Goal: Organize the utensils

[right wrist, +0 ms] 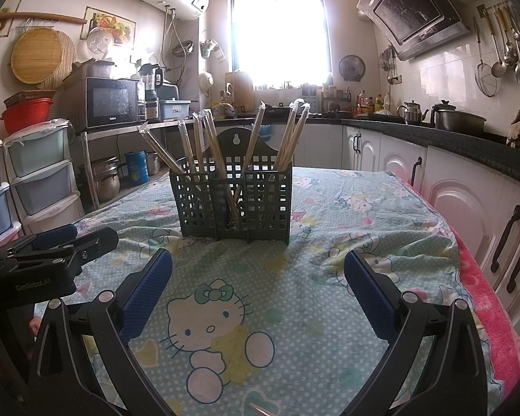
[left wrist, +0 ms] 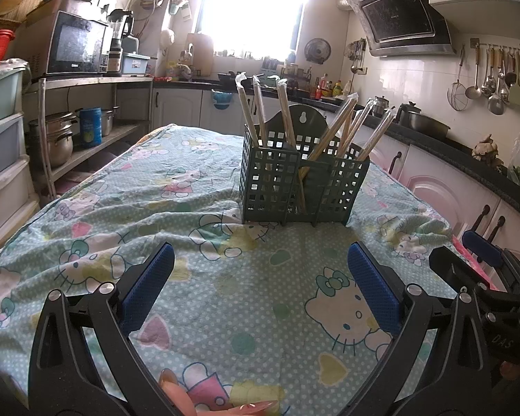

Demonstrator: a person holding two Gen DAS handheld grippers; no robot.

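A dark green lattice utensil holder (left wrist: 301, 187) stands on the table with several wrapped chopstick pairs (left wrist: 284, 111) upright or leaning in its compartments. It also shows in the right wrist view (right wrist: 235, 204) with the chopsticks (right wrist: 197, 142). My left gripper (left wrist: 260, 291) is open and empty, low over the cloth in front of the holder. My right gripper (right wrist: 258, 294) is open and empty, also in front of the holder. Each gripper shows at the edge of the other's view: the right one (left wrist: 482, 256) and the left one (right wrist: 62, 239).
The table carries a Hello Kitty cloth (left wrist: 197, 187) over a pink towel (right wrist: 488, 312) at its right edge. White cabinets and a dark counter (right wrist: 468, 138) run along the right. A shelf with pots (left wrist: 59, 138) and plastic drawers (right wrist: 41, 180) stand at the left.
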